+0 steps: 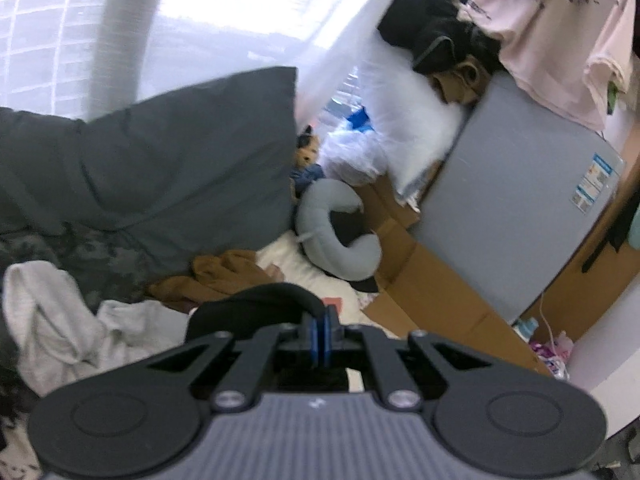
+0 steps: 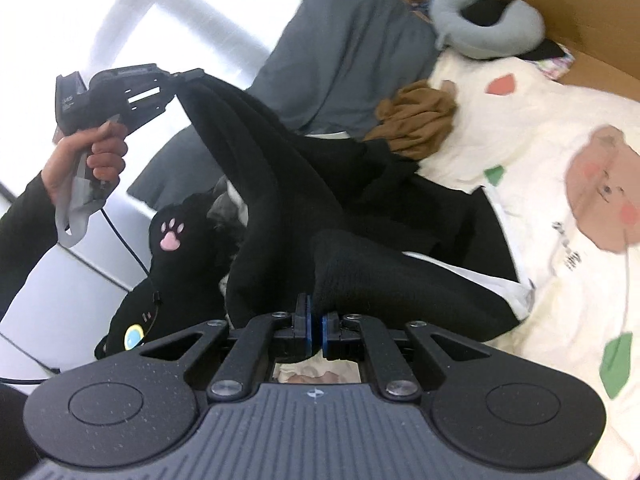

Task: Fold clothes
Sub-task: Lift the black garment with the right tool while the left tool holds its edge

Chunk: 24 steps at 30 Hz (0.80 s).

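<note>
Bedroom clutter all round, and underneath it a cream bedspread point(image 2: 520, 128) printed with a bear and coloured patches. Up off that bedspread goes the black garment point(image 2: 304, 200), stretched between both tools. The person's left hand point(image 2: 90, 156) is wrapped round the handle, arm raised high above the bedspread against the bright window, and the left gripper point(image 1: 322, 334) has its blue pads point(image 1: 316, 336) pressed together on a fold of the black cloth. Lower, closer to the bedspread, the right gripper point(image 2: 315, 330) pinches another edge of the same garment, jaws nearly closed with cloth between them. Behind the garment, a brown garment point(image 2: 416, 120) lies crumpled on the bedspread beside a grey pillow point(image 2: 352, 52).
</note>
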Each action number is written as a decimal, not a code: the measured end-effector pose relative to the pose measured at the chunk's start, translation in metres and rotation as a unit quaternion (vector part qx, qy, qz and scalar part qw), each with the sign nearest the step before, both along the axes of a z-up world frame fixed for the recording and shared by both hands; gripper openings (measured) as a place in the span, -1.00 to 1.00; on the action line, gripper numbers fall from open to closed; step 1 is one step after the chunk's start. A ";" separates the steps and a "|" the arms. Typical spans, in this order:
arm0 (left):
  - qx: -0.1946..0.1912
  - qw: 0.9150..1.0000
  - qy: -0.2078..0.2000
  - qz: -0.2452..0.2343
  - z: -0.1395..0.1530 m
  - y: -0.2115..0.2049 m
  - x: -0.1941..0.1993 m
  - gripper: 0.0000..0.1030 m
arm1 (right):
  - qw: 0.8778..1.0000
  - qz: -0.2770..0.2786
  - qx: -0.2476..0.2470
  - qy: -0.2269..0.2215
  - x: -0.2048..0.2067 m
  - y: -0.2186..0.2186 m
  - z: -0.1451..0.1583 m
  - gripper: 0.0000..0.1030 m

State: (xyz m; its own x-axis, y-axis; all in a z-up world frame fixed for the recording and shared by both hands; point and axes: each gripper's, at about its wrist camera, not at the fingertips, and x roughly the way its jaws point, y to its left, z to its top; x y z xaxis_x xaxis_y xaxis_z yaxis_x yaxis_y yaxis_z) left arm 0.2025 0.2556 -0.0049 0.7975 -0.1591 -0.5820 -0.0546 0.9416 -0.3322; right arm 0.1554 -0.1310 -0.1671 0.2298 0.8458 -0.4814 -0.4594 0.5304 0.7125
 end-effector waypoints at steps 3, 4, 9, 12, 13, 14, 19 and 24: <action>-0.002 1.000 0.005 -0.019 -0.006 -0.019 0.013 -0.94 | 0.999 -0.020 0.008 0.026 -0.003 -0.020 -0.020 -0.94; -0.003 1.000 0.006 -0.026 -0.009 -0.025 0.018 -0.94 | 0.999 -0.025 0.011 0.035 -0.005 -0.026 -0.026 -0.94; -0.012 0.998 0.010 -0.059 -0.026 -0.052 0.040 -0.94 | 0.998 -0.033 0.010 0.058 -0.021 -0.045 -0.051 -0.94; -0.021 0.996 0.013 -0.084 -0.039 -0.072 0.053 -0.94 | 0.997 -0.032 0.011 0.073 -0.029 -0.050 -0.063 -0.94; -0.023 0.995 0.015 -0.093 -0.043 -0.080 0.057 -0.94 | 0.996 -0.031 0.011 0.077 -0.032 -0.052 -0.067 -0.94; -0.026 0.994 0.016 -0.102 -0.047 -0.088 0.061 -0.94 | 0.996 -0.030 0.011 0.082 -0.035 -0.053 -0.071 -0.94; -0.035 0.988 0.028 -0.146 -0.073 -0.129 0.079 -0.94 | 0.994 -0.028 0.011 0.105 -0.048 -0.062 -0.090 -0.94; -0.042 0.981 0.050 -0.185 -0.107 -0.177 0.094 -0.94 | 0.993 -0.032 0.007 0.117 -0.055 -0.075 -0.104 -0.94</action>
